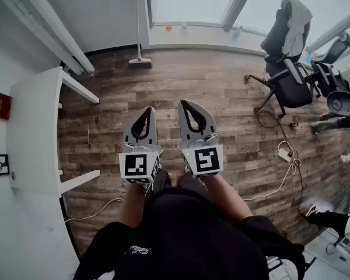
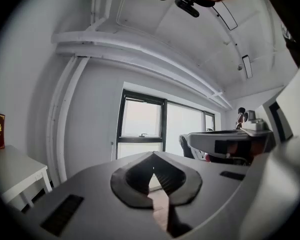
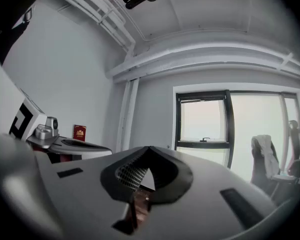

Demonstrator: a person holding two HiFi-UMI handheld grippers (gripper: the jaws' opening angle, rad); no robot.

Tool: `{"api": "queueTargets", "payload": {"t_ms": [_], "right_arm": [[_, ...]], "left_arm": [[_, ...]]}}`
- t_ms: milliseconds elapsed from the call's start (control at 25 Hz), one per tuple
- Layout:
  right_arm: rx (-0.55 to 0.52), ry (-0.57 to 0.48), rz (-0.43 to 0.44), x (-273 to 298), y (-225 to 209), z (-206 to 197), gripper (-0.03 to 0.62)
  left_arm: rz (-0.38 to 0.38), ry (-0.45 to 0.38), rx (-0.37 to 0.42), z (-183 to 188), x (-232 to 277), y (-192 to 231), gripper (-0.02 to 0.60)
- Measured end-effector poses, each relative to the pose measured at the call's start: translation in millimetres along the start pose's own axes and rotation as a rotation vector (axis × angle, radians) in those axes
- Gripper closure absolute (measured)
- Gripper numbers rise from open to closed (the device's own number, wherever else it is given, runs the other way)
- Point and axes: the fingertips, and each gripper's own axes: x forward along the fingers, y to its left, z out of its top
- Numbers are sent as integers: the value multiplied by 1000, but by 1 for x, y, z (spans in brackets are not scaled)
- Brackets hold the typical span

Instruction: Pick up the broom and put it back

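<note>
Across the room, under the window, the broom leans on the wall, head on the wood floor, well apart from both grippers. Left gripper and right gripper sit level, side by side in front of the person, each pinched tight with nothing between its jaws. Here's the worry: that handle looks thin and only propped, so arriving with the jaws together would likely nudge it and send it sliding down the wall. A one-sided or off-balance grip could let the long handle swing toward the glass. Watch the cable on the floor too, a snag underfoot.
</note>
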Motion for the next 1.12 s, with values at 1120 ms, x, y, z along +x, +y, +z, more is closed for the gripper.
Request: {"api": "queueTargets", "payload": {"t_ms": [1120], "right_arm": [[-23,-64,-32,72,52,14,572]], "left_arm": [[-53,17,75,22,19,90,581]]}}
